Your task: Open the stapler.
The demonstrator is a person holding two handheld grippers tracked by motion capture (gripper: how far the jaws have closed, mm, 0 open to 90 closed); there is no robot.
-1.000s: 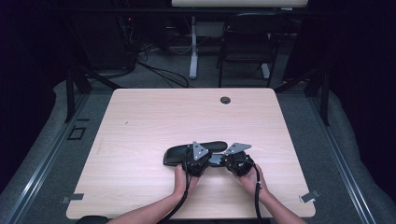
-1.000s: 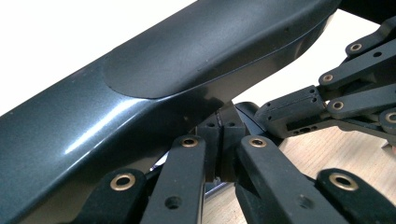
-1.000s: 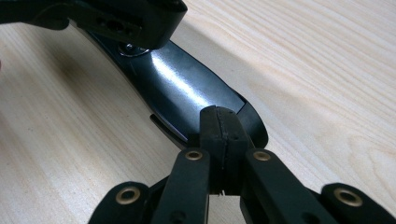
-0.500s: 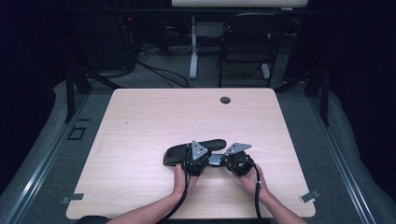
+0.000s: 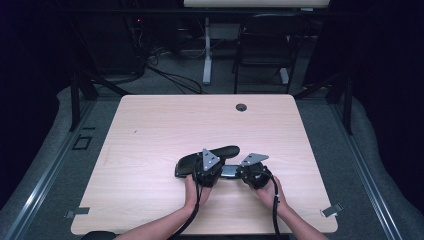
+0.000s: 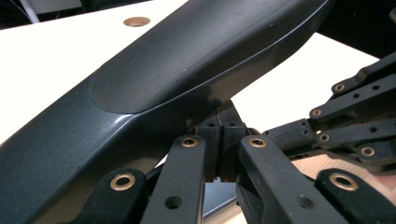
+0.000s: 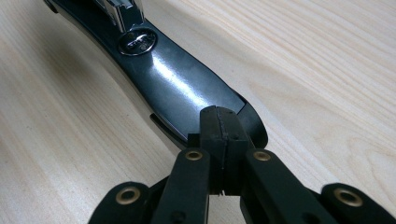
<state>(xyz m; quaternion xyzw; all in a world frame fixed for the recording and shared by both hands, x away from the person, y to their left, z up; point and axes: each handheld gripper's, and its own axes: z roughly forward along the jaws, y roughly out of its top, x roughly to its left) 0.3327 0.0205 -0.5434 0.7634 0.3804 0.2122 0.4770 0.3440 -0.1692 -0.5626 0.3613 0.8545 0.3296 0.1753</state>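
A black stapler [image 5: 220, 151] lies near the middle of the wooden table [image 5: 150, 130], its top arm [image 6: 196, 60] swung up off its base [image 7: 177, 88]. My left gripper [image 5: 214, 162] is shut with nothing between its jaws. Its tips [image 6: 222, 133] sit just under the raised arm. My right gripper [image 5: 241, 172] is also shut and holds nothing. Its tips [image 7: 219, 122] rest on the rounded front end of the glossy base, just short of the round metal anvil [image 7: 137, 42]. The right gripper's linkage [image 6: 355, 116] shows beside the left jaws.
A round cable hole [image 5: 241, 107] sits near the table's far edge. Behind the table stand a dark chair [image 5: 262, 45] and a desk leg [image 5: 206, 50] with cables on the floor. Two metal clips [image 5: 331, 210] lie near the front corners.
Both hands stay where they were. The free end of the stapler's top arm stands perhaps slightly higher than a second ago.
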